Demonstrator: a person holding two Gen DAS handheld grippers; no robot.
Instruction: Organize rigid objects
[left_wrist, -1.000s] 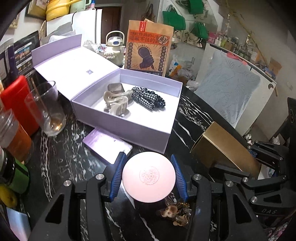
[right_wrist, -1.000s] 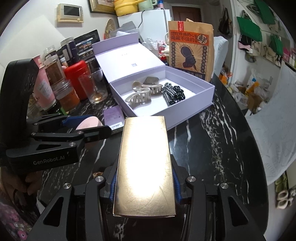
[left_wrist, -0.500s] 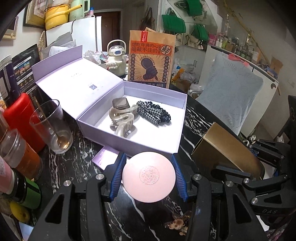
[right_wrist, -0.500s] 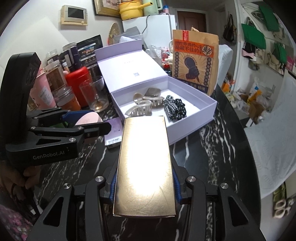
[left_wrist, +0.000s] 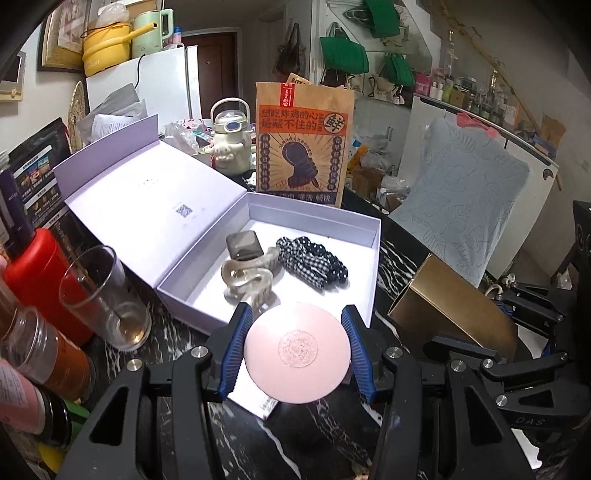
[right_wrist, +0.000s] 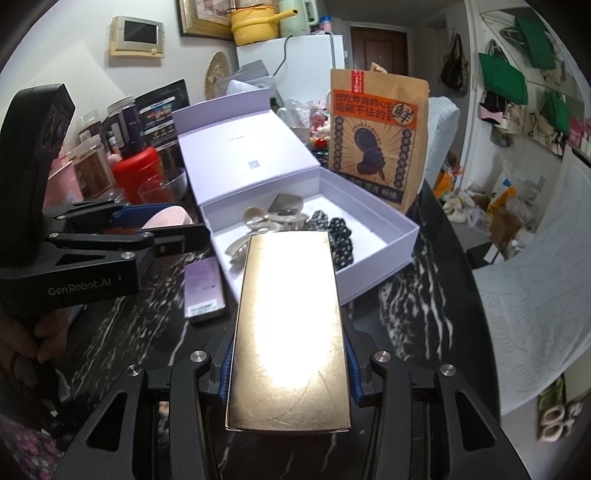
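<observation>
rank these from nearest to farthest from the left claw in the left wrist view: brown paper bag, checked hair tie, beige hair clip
1. beige hair clip: in the lavender box, just ahead of the left claw.
2. checked hair tie: deeper in the box, right of the clip.
3. brown paper bag: upright behind the box.

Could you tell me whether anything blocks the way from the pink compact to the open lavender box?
Nothing visible does: the compact, clamped in the left gripper, hangs over the box's near wall, lid folded back.

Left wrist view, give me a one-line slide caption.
Left gripper holds a round pink compact at the near edge of an open lilac gift box containing hair clips.
</observation>
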